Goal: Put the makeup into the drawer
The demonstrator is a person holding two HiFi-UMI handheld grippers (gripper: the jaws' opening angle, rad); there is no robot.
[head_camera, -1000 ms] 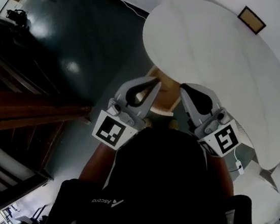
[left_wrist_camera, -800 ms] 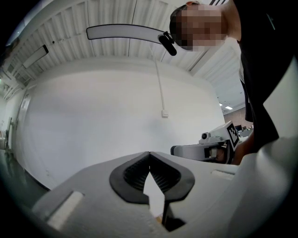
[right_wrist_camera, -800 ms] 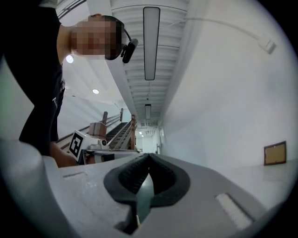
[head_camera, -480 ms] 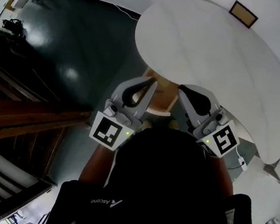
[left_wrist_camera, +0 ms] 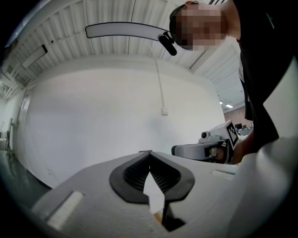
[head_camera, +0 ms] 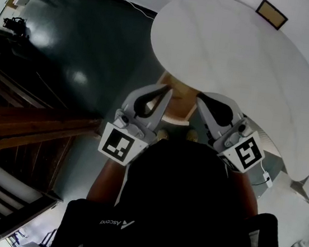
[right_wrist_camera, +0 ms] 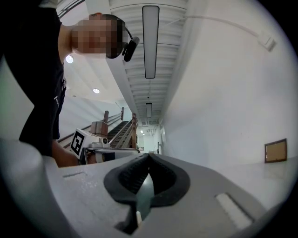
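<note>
Left gripper (head_camera: 168,90): jaws are pressing together on nothing, pointing to 12 o'clock in the head view.
Right gripper (head_camera: 202,97): jaws are likewise meeting, empty, and lying just beside the left one at its 3 o'clock.
Table (head_camera: 252,65): its white curved rim is running just past both tips, from 11 to 4 o'clock.
Wood piece (head_camera: 179,98): it is sitting under that rim, between the two tips; whether it is the drawer, cannot tell.
Makeup: no view is showing it, so cannot tell where.
Floor (head_camera: 84,54): dark open room is spreading at 10 o'clock.
Stairs (head_camera: 19,125): they are closing off 9 o'clock.
Torso (head_camera: 183,208): it is crowding both grippers from 6 o'clock.
</note>
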